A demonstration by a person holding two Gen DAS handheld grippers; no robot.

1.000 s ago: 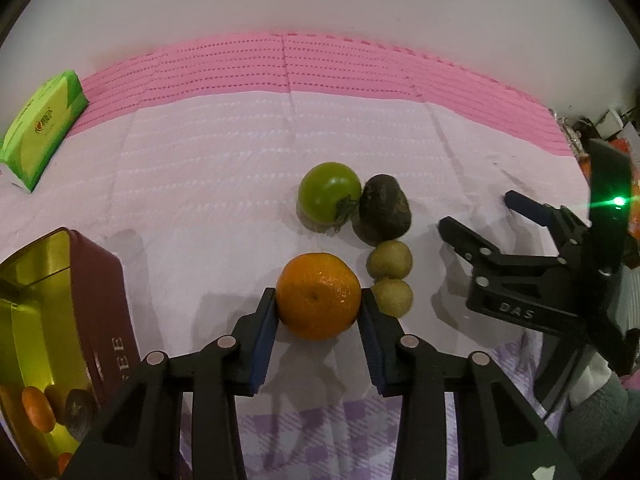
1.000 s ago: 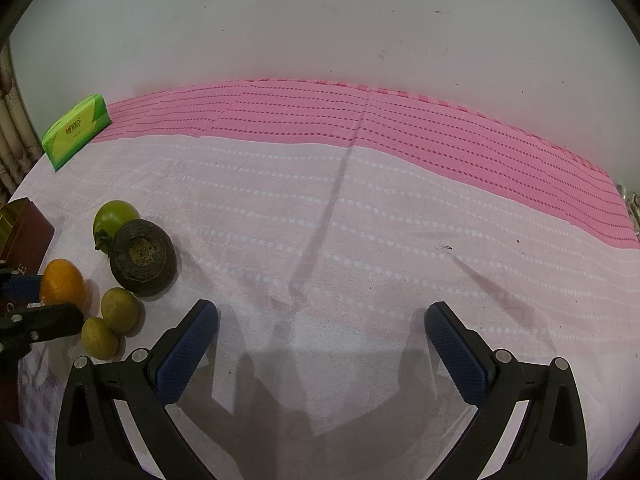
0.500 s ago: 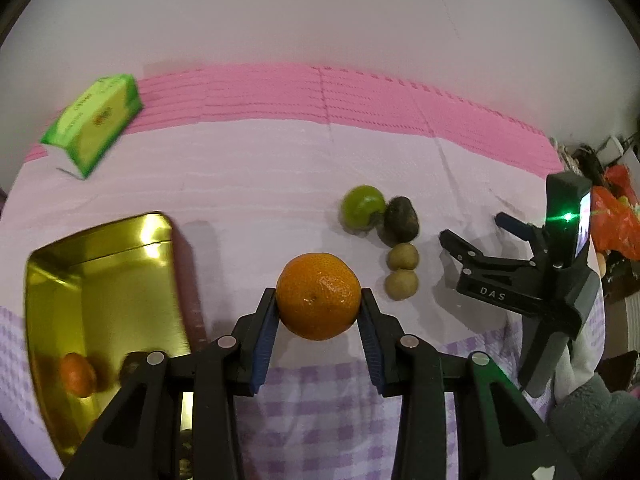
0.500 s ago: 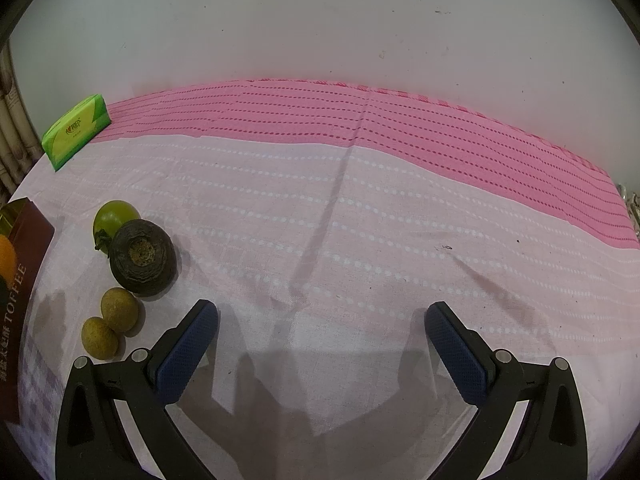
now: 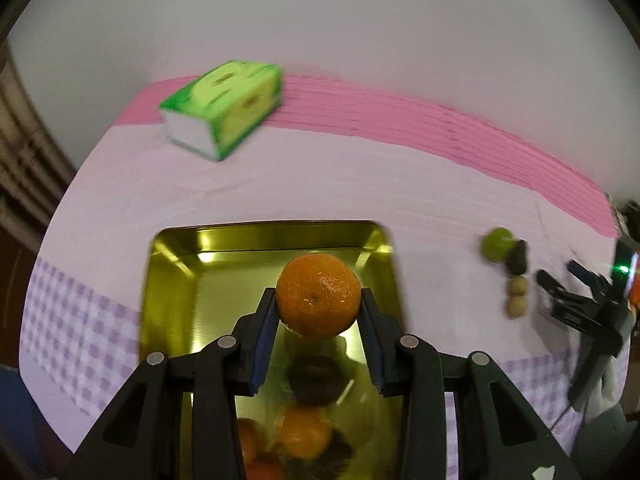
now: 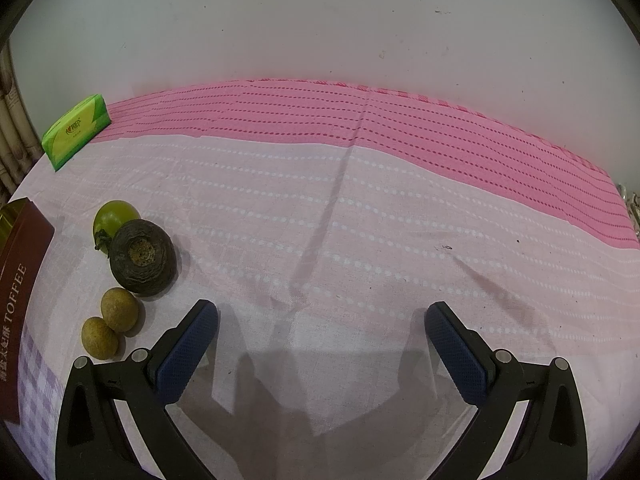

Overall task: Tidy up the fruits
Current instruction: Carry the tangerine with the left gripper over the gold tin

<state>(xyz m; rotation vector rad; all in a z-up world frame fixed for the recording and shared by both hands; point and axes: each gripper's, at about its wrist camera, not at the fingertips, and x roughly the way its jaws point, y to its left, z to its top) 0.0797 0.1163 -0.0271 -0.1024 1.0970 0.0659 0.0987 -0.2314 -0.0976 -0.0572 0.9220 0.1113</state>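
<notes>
Left wrist view puts the orange (image 5: 318, 295) dead centre, pinched at its widest girth between the two blue pads of the left gripper (image 5: 319, 308), which is closed down onto it; that grip across the middle is what keeps a round, smooth fruit from squirting out. It hangs in the air over the gold tin (image 5: 172, 280), nearer the far wall than the near one, and it touches neither the floor nor the walls; the open stretch of tin beneath looks like the reason for holding it there, since the near end is already taken up by other fruit (image 5: 304, 432), orange and dark pieces that are too blurred to count. My reading is that the step in hand is the drop into the tin, and the fruit should be lowered before release, or it may bounce on bare metal.

Outward on the cloth (image 6: 360, 208), four pieces wait in a short line just beside the tin's maroon wall: a green fruit (image 6: 116, 216), a dark wrinkled one (image 6: 142, 256) touching it, and two small tan ones (image 6: 119, 309) pressed together. Right gripper (image 6: 322, 344) hovers over bare cloth near them with its jaws wide apart and nothing between them, seemingly parked clear of the left hand's path. A green tissue pack (image 5: 222, 108) lies well apart at the far edge, against the pink band.
</notes>
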